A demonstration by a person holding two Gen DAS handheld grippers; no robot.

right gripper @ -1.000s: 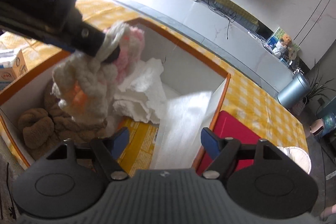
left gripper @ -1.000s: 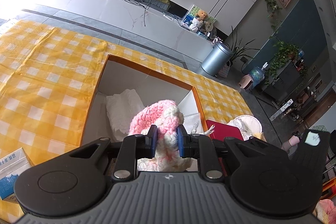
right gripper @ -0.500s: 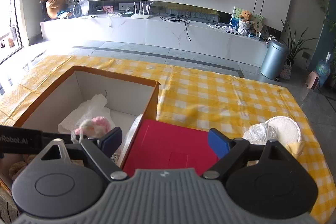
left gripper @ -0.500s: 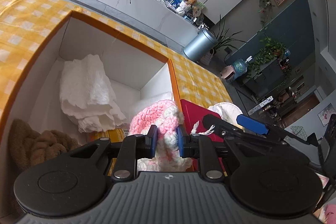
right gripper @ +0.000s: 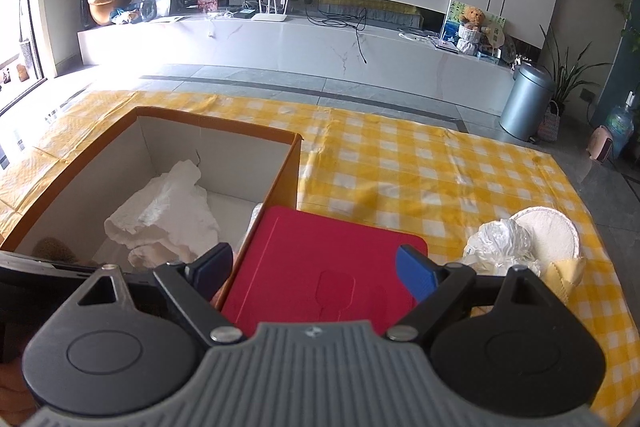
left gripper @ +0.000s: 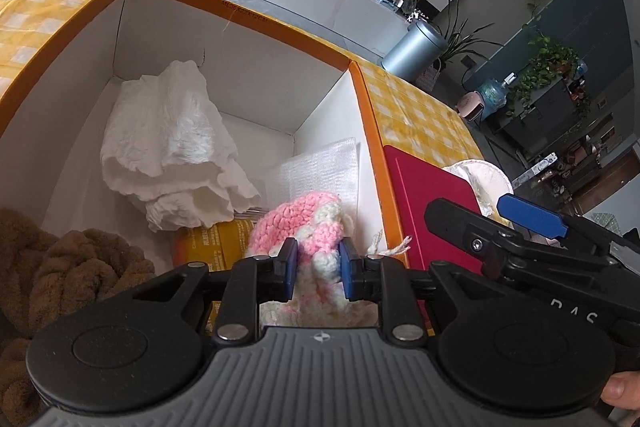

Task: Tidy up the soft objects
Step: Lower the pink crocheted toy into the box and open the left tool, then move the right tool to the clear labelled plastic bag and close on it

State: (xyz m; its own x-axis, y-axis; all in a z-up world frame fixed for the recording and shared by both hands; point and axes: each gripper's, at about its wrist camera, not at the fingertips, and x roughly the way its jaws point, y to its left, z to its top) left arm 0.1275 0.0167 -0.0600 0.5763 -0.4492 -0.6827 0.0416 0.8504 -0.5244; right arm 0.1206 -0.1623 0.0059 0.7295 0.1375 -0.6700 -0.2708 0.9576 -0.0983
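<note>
Your left claw lowers a pink and white crocheted toy into the orange-rimmed cardboard box.

Your left claw [left gripper: 316,273] remains clenched on the pink and white crocheted toy [left gripper: 304,227], which a second ago hung above the orange-rimmed cardboard box [left gripper: 240,15] and now sits low inside its near right corner, beside the crumpled white cloth [left gripper: 172,147] and brown plush bundle [left gripper: 60,267]. Your right claw [right gripper: 316,269], released and empty, has pulled back over the red flat lid [right gripper: 320,263] on the yellow checked worktop [right gripper: 420,171]. The toy looks ready to release; the white plastic bundle [right gripper: 496,243] and round cream pad [right gripper: 548,239] to the right await sorting.
</note>
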